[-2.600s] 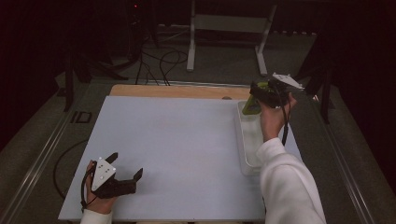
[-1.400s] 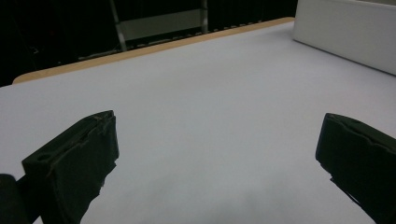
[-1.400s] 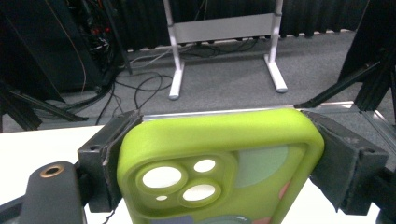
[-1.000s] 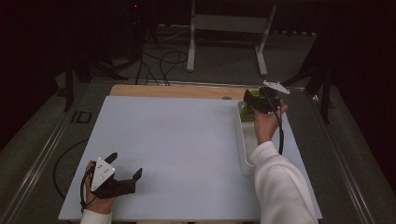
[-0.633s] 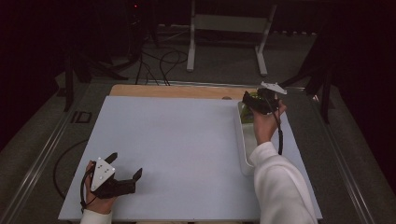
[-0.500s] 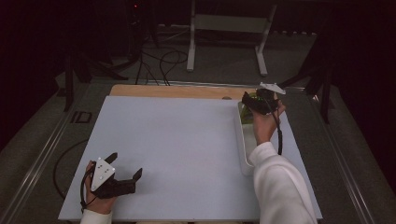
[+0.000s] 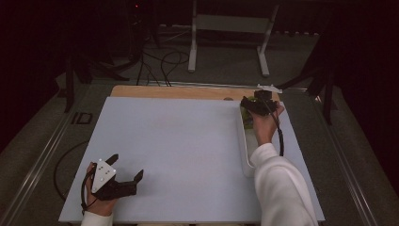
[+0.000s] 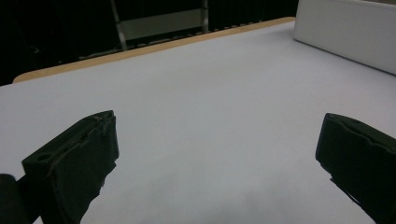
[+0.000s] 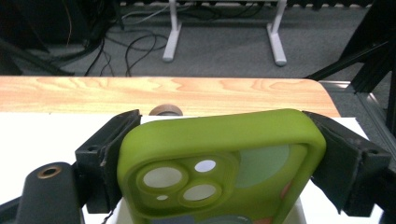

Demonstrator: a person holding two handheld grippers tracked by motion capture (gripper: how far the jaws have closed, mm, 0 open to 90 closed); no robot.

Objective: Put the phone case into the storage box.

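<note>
Right claw (image 7: 250,104) lowered toward white tray (image 7: 244,146), clamped on green phone case (image 9: 219,163), lower half cut off, left claw (image 7: 126,176) apart.

Count: 2 claws, left (image 7: 126,181) at 7 o'clock, right (image 7: 249,104) at 2 o'clock. 1 green phone case (image 9: 219,168). 1 white tray (image 7: 245,155). 1 counter (image 7: 188,141).

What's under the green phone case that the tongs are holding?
Under the green phone case, held by the right tongs, sits a long white tray on the table. The case and hand hide the tray's inside there.
</note>
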